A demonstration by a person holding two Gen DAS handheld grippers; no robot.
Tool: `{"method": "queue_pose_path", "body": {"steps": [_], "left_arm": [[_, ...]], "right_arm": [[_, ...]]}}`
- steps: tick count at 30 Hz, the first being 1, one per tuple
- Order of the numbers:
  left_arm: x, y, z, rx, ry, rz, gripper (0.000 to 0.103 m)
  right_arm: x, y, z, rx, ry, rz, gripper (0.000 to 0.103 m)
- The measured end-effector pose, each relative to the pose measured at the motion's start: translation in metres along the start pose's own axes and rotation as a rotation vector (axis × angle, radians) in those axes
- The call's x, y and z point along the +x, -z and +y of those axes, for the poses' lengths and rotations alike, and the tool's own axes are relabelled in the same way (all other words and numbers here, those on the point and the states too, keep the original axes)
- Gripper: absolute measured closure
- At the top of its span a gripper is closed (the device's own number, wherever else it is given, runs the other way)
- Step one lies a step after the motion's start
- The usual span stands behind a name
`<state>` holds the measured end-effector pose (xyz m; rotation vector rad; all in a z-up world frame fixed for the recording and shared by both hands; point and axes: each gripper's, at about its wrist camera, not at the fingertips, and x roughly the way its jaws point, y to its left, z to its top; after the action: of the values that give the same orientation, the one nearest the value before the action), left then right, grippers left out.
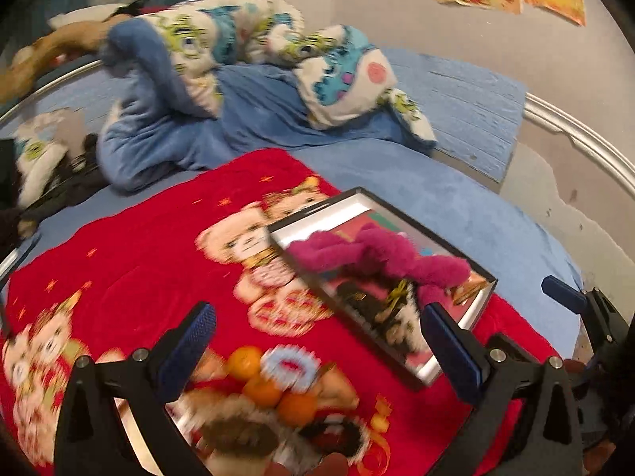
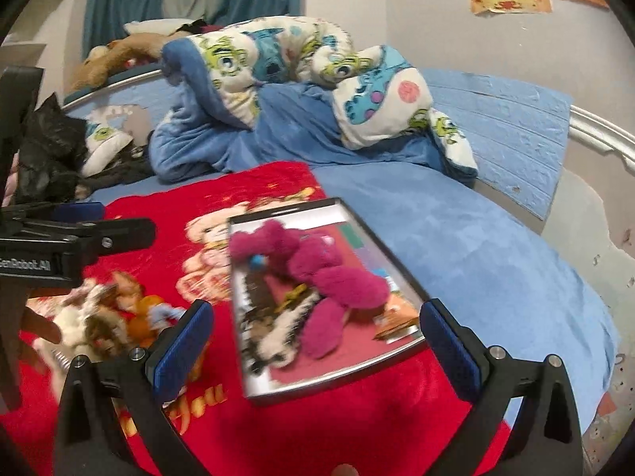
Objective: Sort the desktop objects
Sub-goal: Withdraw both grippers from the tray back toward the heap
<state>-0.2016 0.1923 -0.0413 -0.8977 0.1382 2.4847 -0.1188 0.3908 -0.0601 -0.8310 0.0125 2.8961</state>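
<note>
Left wrist view. The landmark is the red blanket (image 1: 151, 261), printed with cartoon figures and spread over a blue bed sheet (image 1: 456, 198). On the blanket's right part lies one shallow rectangular tray (image 1: 420, 375) with a dark rim. Inside it are one magenta plush toy (image 1: 381, 254), sprawled across the tray's middle, one dark furry item (image 1: 377, 309) toward the near end, and a yellow-and-black piece between them; what lies flat beneath is too blurred to name. At the blanket's near edge sits a blurred pile in a second container whose rim barely shows; three oranges (image 1: 264, 384) are countable in it, with a brown furry lump just nearer the camera. The left gripper (image 1: 317, 361) stands wide, its two blue-padded fingers (image 1: 186, 353) well apart and holding nothing. Beyond the blanket, a crumpled cartoon quilt (image 1: 246, 39) lies on the sheet.

Right wrist view. The same tray (image 2: 329, 380) lies on the red blanket (image 2: 158, 214), at its right side, partly between the fingers. The count inside is unchanged: one magenta plush toy (image 2: 317, 261), one dark-and-white furry item (image 2: 270, 317), plus a small blue spot on the plush. The right gripper (image 2: 317, 353) is likewise wide and empty. Over the blanket's left part the left gripper's black frame (image 2: 59, 246) enters, above a blurred heap of plush (image 2: 99, 317) in brown, white and orange; its items cannot be counted.
</note>
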Motion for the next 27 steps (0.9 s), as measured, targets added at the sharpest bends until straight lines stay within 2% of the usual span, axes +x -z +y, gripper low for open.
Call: {"method": "queue_pose_path", "body": {"steps": [7, 14, 19, 27], "left_arm": [[-0.08, 0.036, 0.053, -0.055, -0.148, -0.059, 0.0], [-0.144, 0.068, 0.1, -0.191, -0.265, -0.099, 0.0], [-0.167, 0.094, 0.115, -0.253, -0.322, -0.092, 0.0], [-0.18, 0.131, 0.125, -0.313, -0.348, -0.058, 0.0]], "right_arm": [[-0.021, 0.005, 0.034, -0.031, -0.091, -0.021, 0.0], [-0.034, 0.0, 0.069, -0.078, -0.196, -0.049, 0.0], [-0.049, 0.001, 0.093, -0.111, -0.28, -0.088, 0.0], [-0.058, 0.008, 0.098, -0.103, -0.297, -0.074, 0.0]]}}
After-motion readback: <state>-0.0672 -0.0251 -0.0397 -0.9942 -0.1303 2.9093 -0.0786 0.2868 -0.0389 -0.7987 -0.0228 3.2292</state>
